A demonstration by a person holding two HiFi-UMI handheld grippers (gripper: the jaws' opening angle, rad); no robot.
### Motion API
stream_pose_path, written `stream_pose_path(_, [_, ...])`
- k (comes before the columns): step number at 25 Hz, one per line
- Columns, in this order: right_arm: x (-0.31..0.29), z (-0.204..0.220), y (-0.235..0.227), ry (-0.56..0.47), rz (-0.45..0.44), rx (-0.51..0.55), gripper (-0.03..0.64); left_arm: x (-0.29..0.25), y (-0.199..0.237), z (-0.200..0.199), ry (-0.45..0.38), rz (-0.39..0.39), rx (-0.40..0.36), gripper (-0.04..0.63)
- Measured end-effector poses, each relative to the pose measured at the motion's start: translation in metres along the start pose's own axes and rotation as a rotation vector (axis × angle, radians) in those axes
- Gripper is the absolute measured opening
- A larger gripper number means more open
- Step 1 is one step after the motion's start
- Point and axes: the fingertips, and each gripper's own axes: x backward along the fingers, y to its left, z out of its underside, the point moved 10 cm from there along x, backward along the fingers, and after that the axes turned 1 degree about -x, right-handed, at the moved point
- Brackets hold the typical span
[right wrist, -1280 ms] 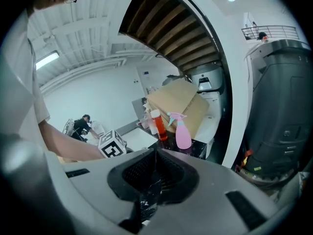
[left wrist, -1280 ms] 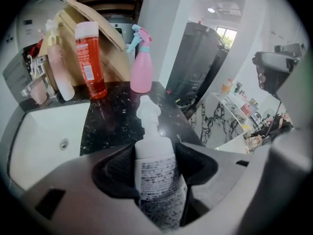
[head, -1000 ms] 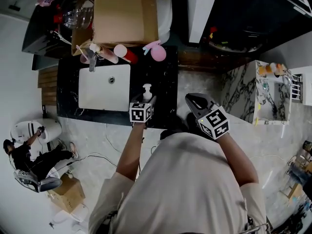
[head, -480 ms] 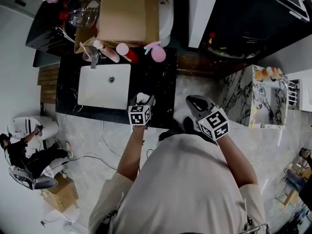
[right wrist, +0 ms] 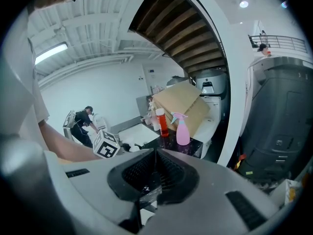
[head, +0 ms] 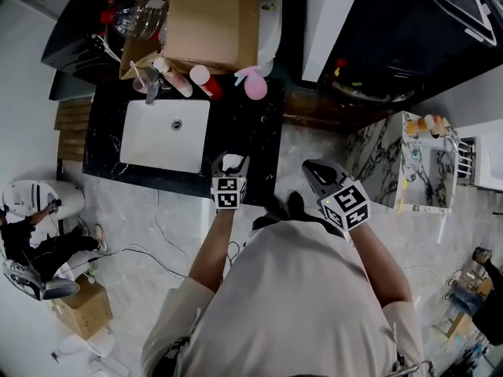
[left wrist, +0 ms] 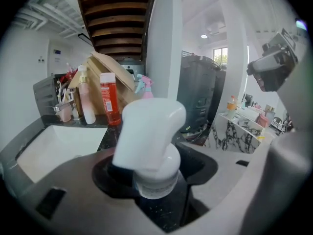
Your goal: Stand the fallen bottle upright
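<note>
A white pump bottle (head: 232, 162) sits between the jaws of my left gripper (head: 230, 158) at the near edge of the black counter (head: 263, 128). In the left gripper view its pump head (left wrist: 146, 131) fills the middle and points at the camera, with the round shoulder below it. The bottle's body sits in the dark hollows of both pads of the left gripper (left wrist: 152, 182). The jaws are opening slightly, wide around the body. My right gripper (head: 317, 170) hangs off the counter's right end over the floor. In its own view the right gripper (right wrist: 154, 176) has its pads together and holds nothing.
A white sink (head: 161, 136) lies left of the bottle. At the counter's back stand a cardboard box (head: 208, 18), a cream bottle (head: 174, 81), a red bottle (head: 207, 82) and a pink spray bottle (head: 254, 84). A marble shelf unit (head: 416, 159) stands right. A person (head: 23, 250) crouches far left.
The bottle showed stretched out beyond the left gripper; now it is a compact shape between the jaws. The left gripper has lifted and tipped. The right gripper drifted slightly.
</note>
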Motion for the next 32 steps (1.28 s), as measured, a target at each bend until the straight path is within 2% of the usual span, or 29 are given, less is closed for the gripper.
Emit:
stream_pose_path(7, [-0.002,-0.002,0.007,0.006,-0.008,0.014,0.037,0.001,0.001,0.002,0.011,-0.003,0.013,0.294])
stream_pose_path(13, [0.005,-0.001,0.005,-0.001,-0.022,0.030,0.037,0.008,-0.006,-0.002,-0.005,-0.017,0.016,0.299])
stream_pose_path(20, [0.013,-0.002,0.003,-0.031,-0.066,0.047,0.037,0.031,-0.014,-0.006,-0.023,-0.080,0.018,0.308])
stream_pose_path(26, [0.022,-0.009,0.005,-0.052,-0.105,0.103,0.037,0.068,-0.022,-0.012,-0.070,-0.133,0.101,0.308])
stream_pose_path(32, [0.034,-0.023,0.007,-0.071,-0.140,0.146,0.037,0.108,-0.036,-0.025,-0.121,-0.166,0.152,0.307])
